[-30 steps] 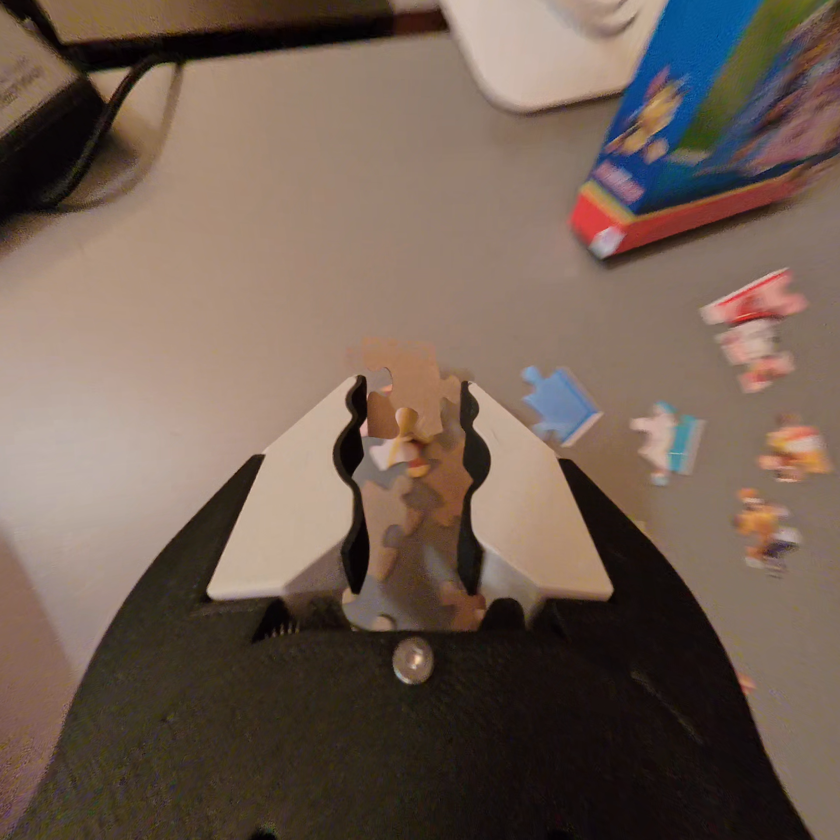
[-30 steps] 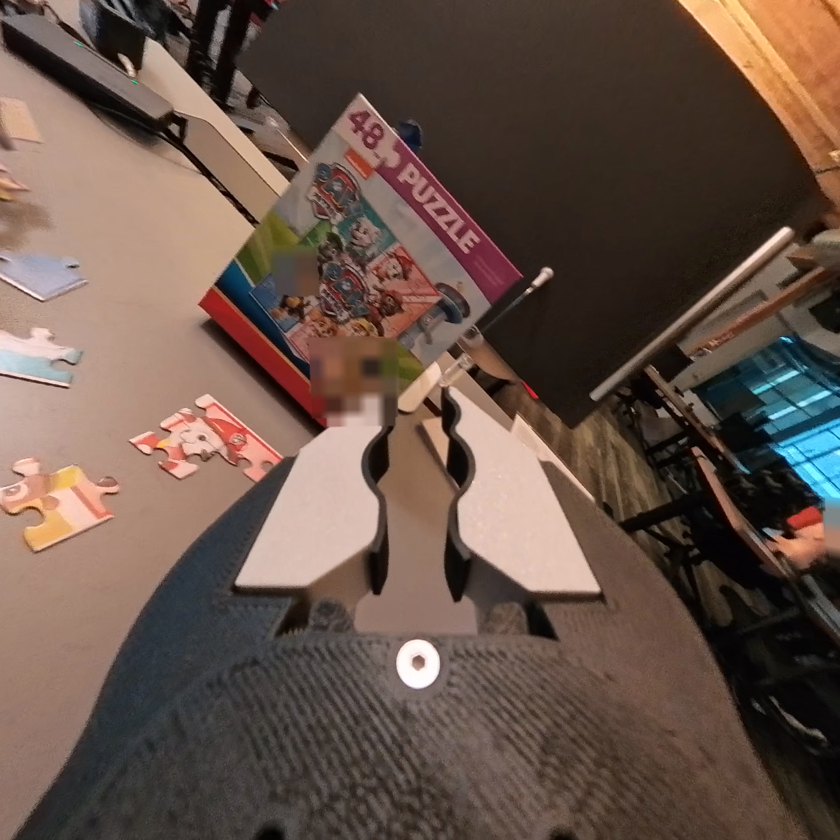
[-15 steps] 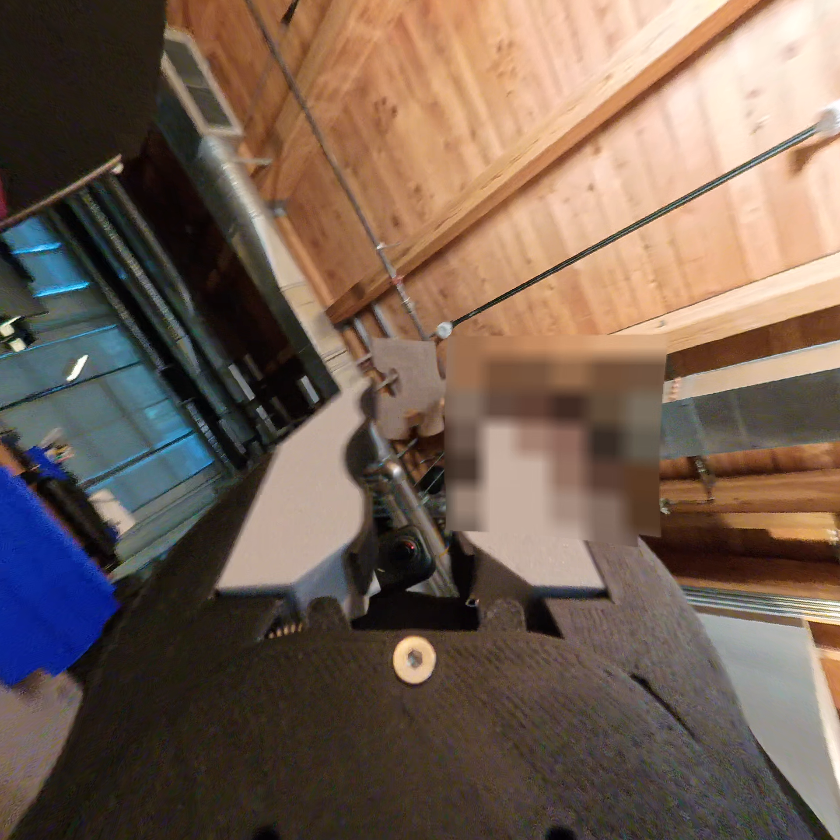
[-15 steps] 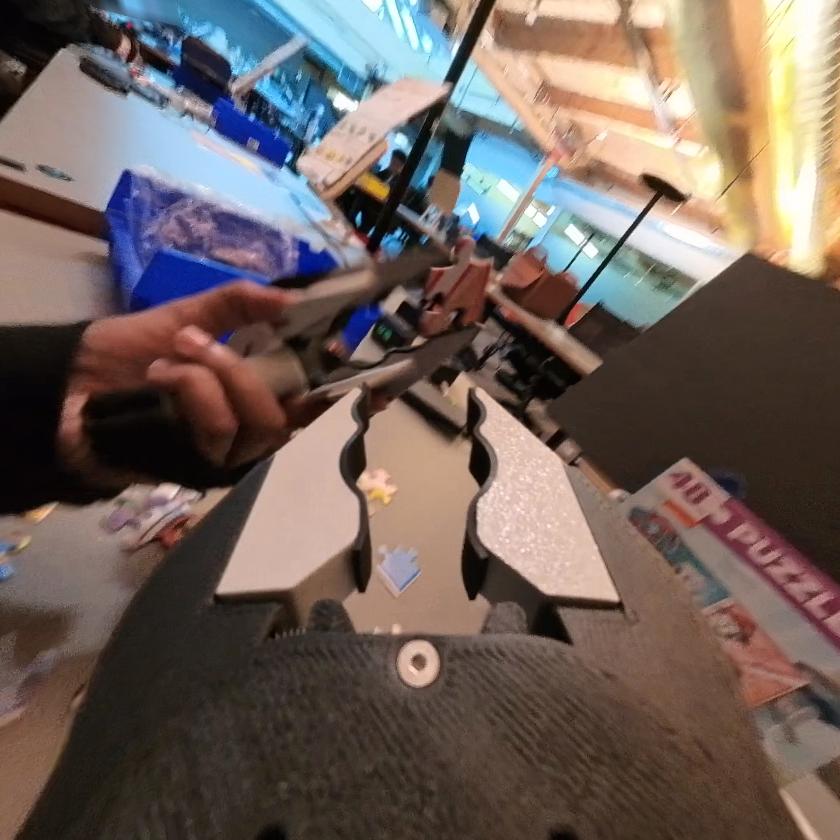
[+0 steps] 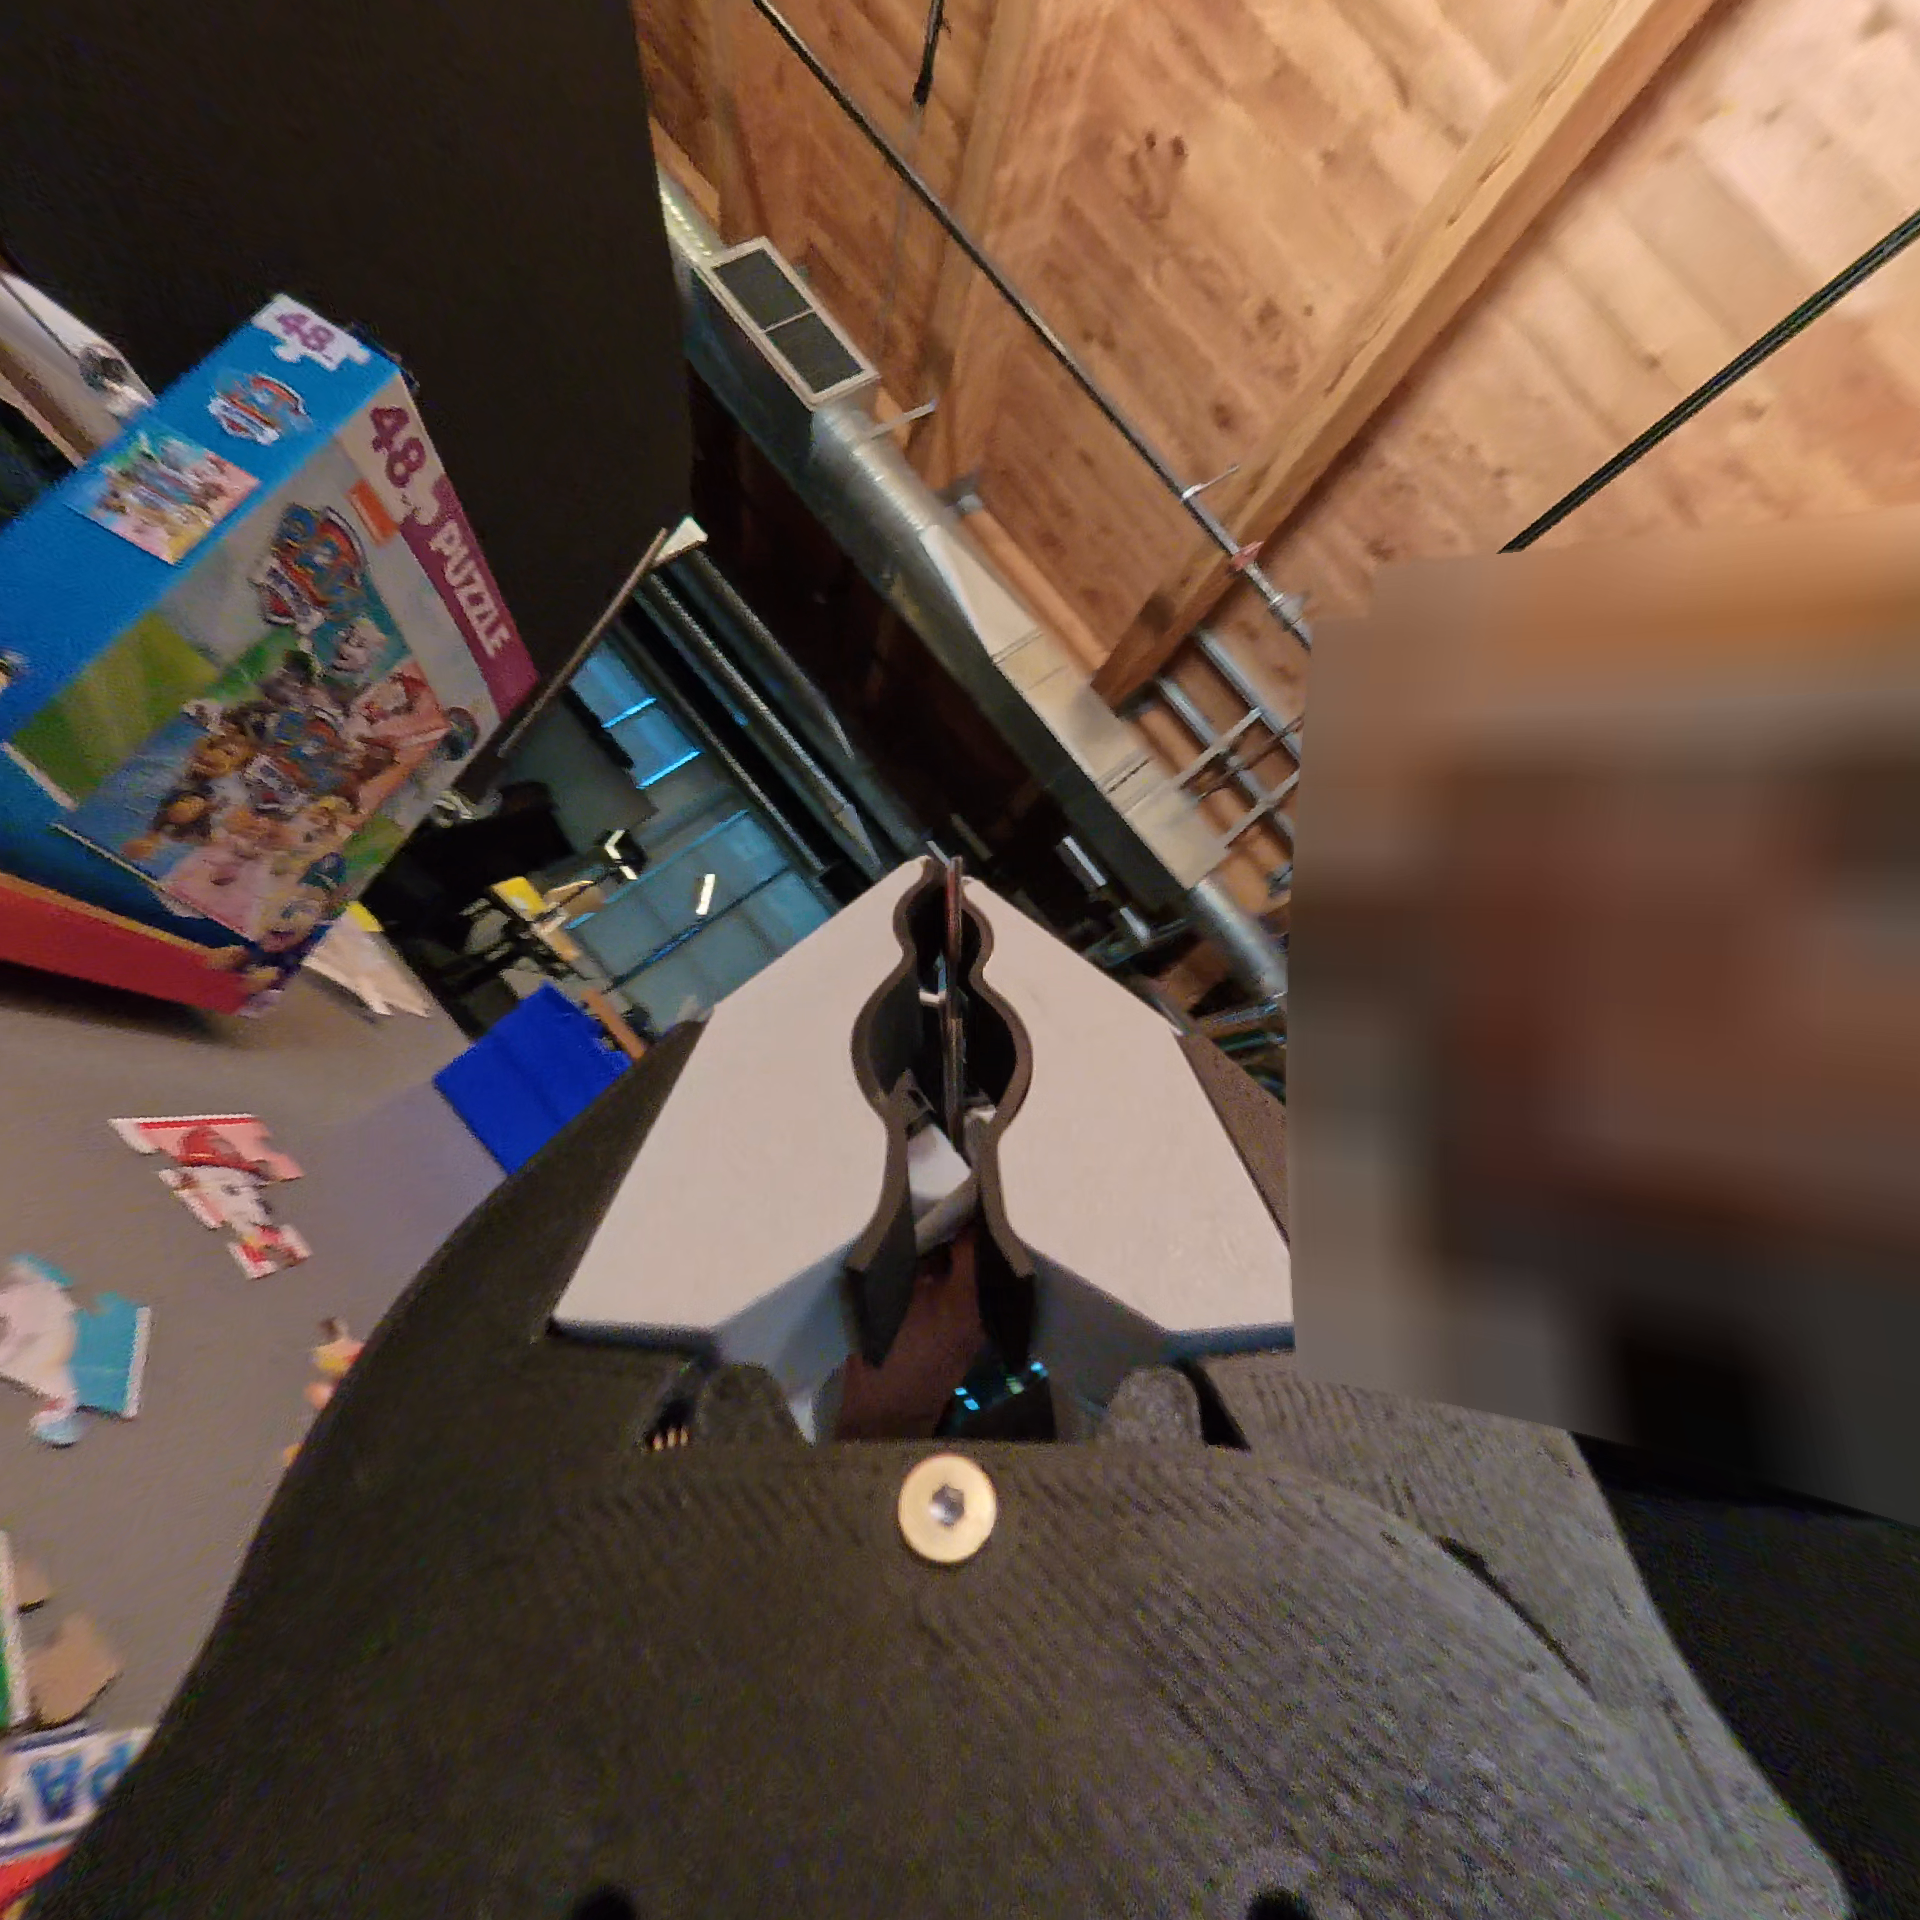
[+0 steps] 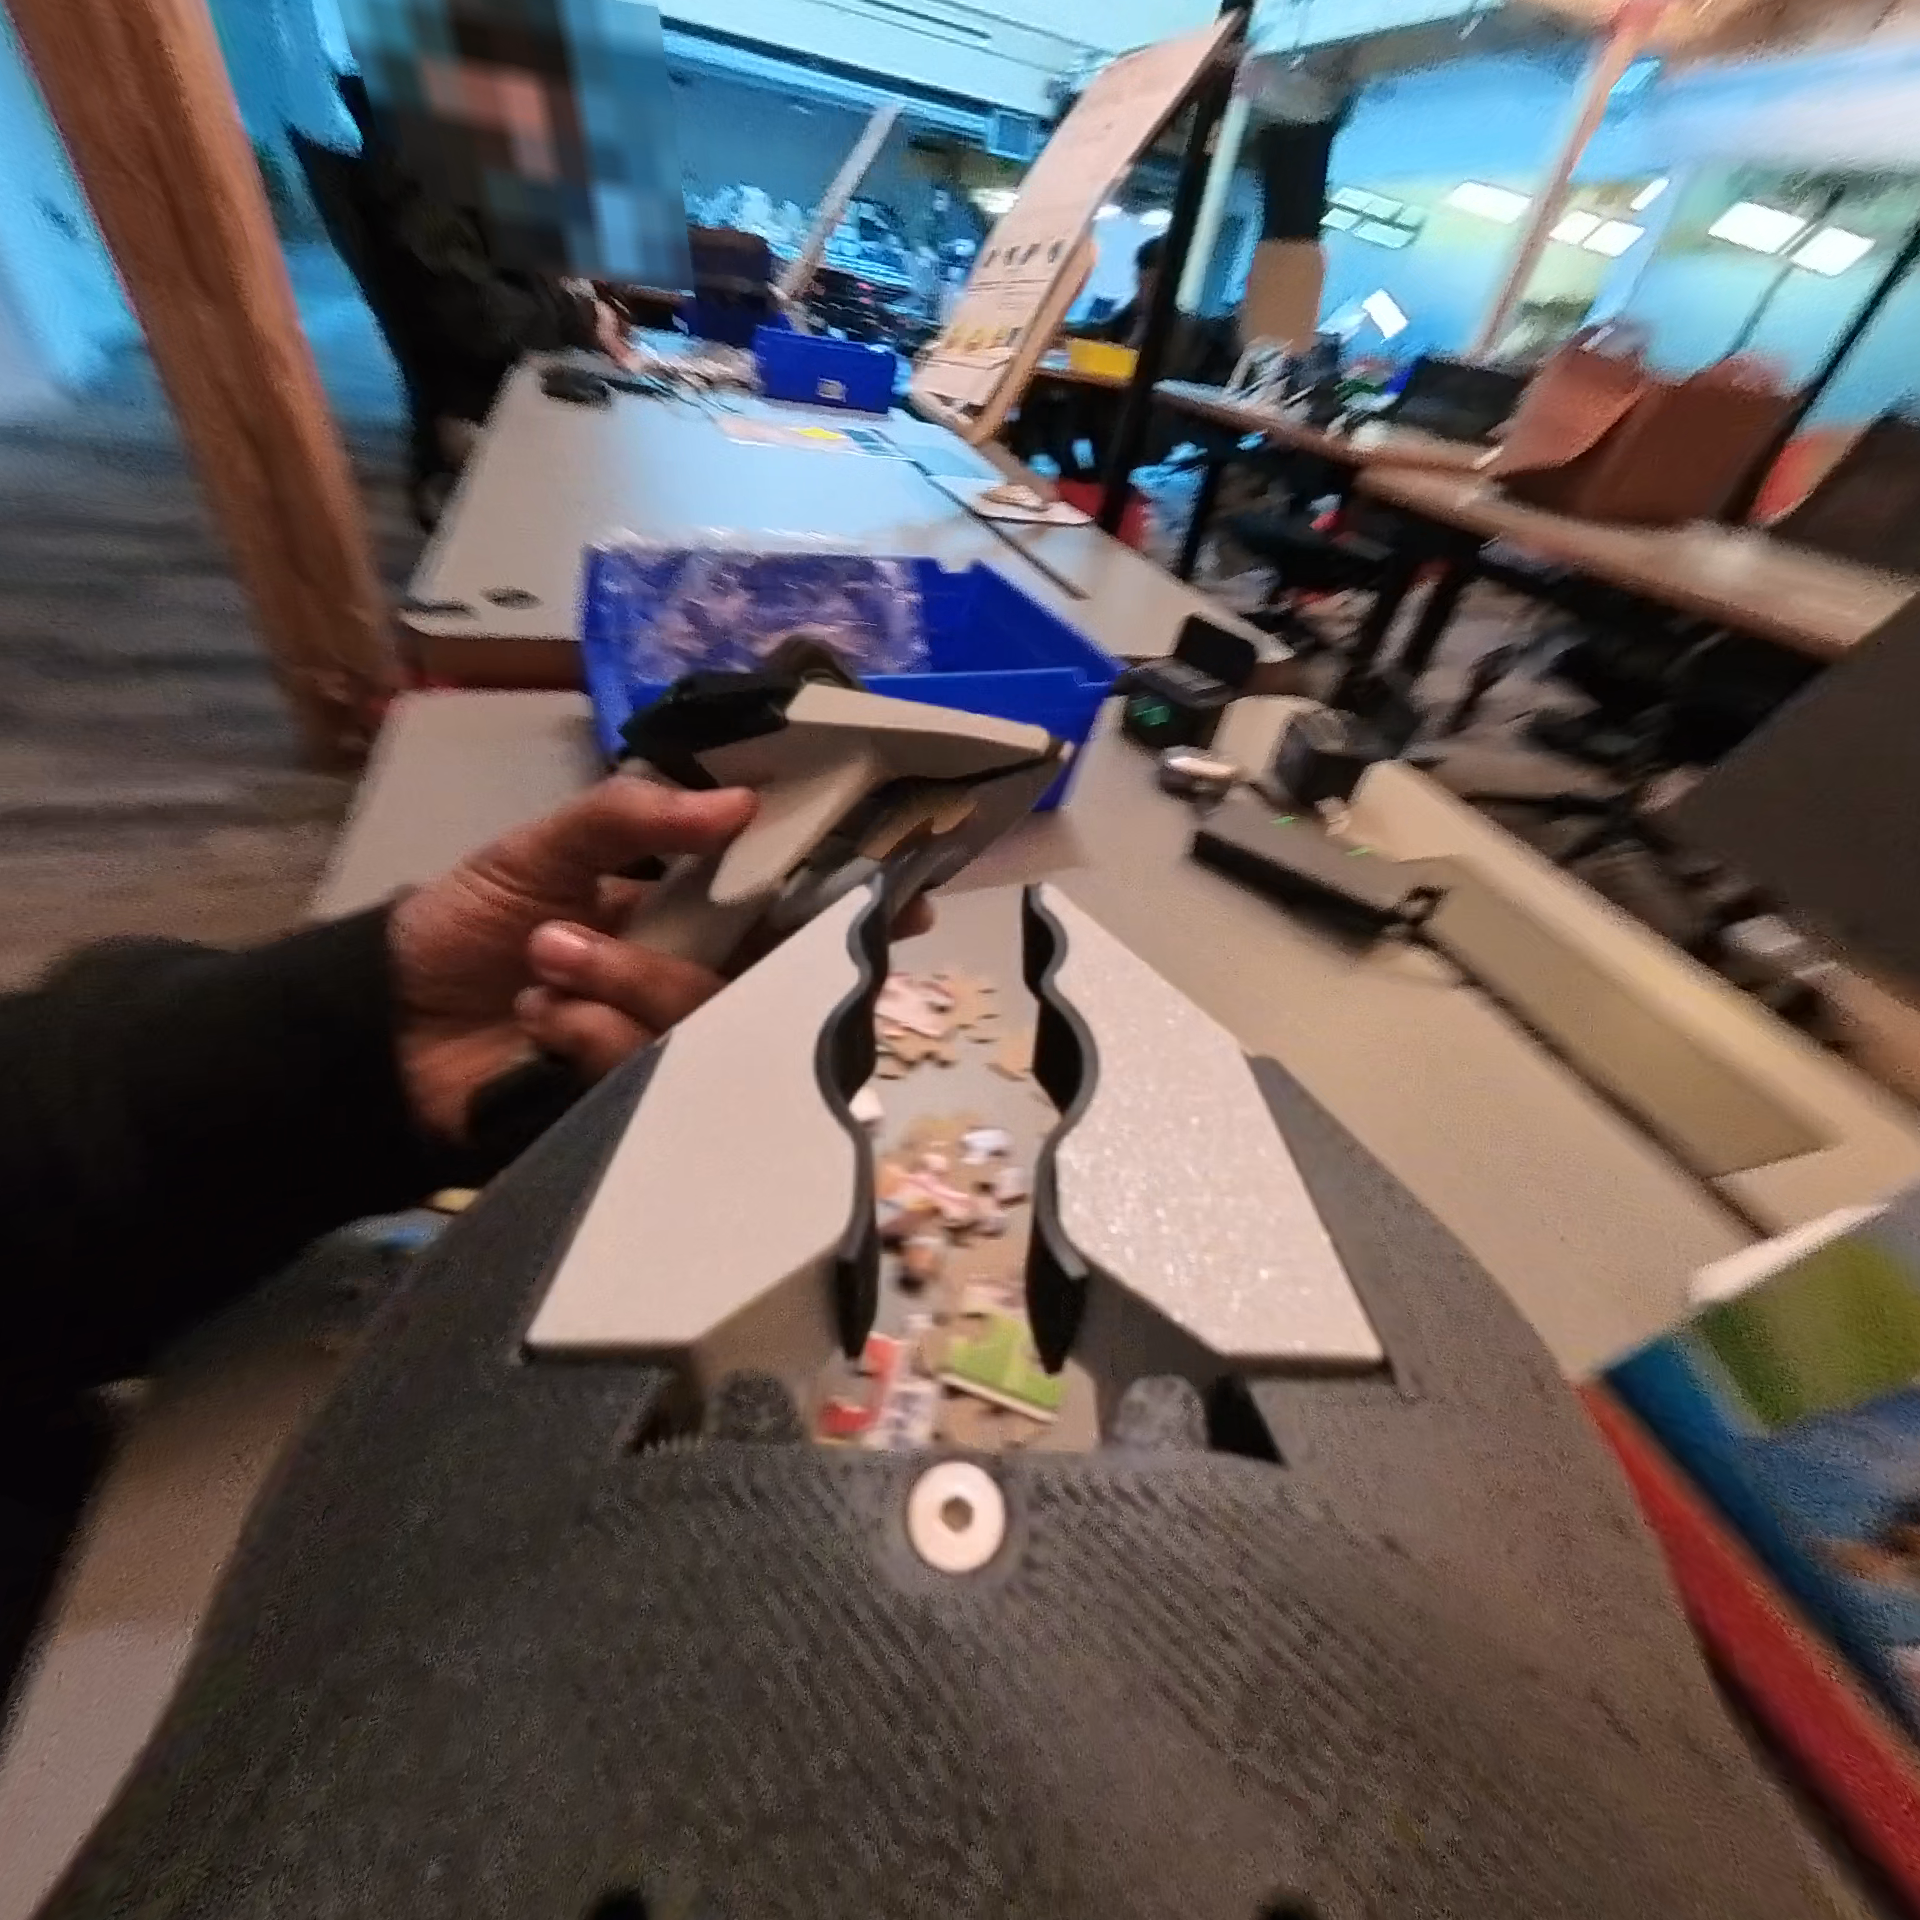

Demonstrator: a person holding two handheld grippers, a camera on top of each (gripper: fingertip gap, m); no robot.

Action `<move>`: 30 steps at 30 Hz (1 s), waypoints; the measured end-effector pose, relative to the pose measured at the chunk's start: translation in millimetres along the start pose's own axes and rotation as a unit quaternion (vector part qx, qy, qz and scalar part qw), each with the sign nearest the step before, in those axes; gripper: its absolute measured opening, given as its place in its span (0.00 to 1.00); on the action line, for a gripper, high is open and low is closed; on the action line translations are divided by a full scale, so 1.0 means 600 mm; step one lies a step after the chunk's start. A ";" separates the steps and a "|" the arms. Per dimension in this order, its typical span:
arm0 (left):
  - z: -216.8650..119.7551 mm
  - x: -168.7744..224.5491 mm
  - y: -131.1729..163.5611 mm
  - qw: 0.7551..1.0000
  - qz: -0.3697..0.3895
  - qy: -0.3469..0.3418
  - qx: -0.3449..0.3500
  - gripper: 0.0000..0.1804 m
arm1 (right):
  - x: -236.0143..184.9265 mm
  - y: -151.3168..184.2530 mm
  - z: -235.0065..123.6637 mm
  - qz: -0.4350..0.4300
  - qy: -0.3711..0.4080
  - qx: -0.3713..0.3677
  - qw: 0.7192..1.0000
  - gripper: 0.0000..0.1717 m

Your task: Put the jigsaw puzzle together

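Left gripper (image 5: pixel 951 883) is raised off the tabletop (image 5: pixel 260 1091) and pointed up toward the wooden ceiling, its jaws nearly together on a thin puzzle piece (image 5: pixel 952 997) seen edge-on between the pads; the right wrist view shows the same gripper (image 6: pixel 1039 764) held by a hand (image 6: pixel 540 935), with a brown cardboard shape sandwiched in it; right gripper (image 6: pixel 951 904) stands open and bare, its pads well apart, just beside and below the left one; through its gap, loose puzzle pieces (image 6: pixel 935 1174) lie scattered on the tabletop, some face down; the puzzle box (image 5: pixel 239 644) stands at the tabletop's far side, with more pieces (image 5: pixel 218 1184) near it and a blue bin (image 6: pixel 862 655) beyond; to handle the piece well, I judge the left grip should stay firm, since so thin a card can pivot or slip between wavy pads; any passing across wants the open gripper brought square to the free edge and closed fully before the other lets go; both views are blurred, so slower motion would help.
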State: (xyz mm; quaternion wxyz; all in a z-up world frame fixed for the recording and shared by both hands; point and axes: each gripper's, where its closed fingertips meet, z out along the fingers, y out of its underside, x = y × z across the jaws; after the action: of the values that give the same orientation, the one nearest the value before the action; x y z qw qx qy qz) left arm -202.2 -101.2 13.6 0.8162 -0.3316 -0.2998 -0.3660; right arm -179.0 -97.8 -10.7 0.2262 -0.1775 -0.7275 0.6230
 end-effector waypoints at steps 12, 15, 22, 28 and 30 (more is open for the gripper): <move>0.007 -0.009 0.054 0.988 0.116 -0.065 -0.077 0.00 | -0.010 0.013 -0.009 0.332 -0.174 0.076 0.924 0.00; 0.005 -0.027 0.071 0.980 0.135 -0.099 -0.103 0.09 | -0.002 0.027 -0.037 0.344 -0.160 0.082 0.921 0.00; 0.004 -0.053 0.081 0.972 0.148 -0.142 -0.114 0.17 | 0.157 0.171 -0.220 0.135 0.150 -0.086 0.976 0.00; 0.034 -0.077 0.112 0.974 0.117 -0.138 -0.137 0.19 | 0.240 0.296 -0.367 -0.253 0.278 -0.392 0.840 0.00; 0.046 -0.084 0.126 0.973 0.113 -0.138 -0.147 0.19 | 0.229 0.317 -0.365 -0.275 0.250 -0.413 0.831 0.00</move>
State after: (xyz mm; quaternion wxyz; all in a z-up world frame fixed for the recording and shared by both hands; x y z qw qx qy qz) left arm -177.0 -21.2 -30.9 0.7452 -0.5271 -0.3133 -0.2622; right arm -177.4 187.8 -157.1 0.4678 -0.1962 -0.8546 0.1110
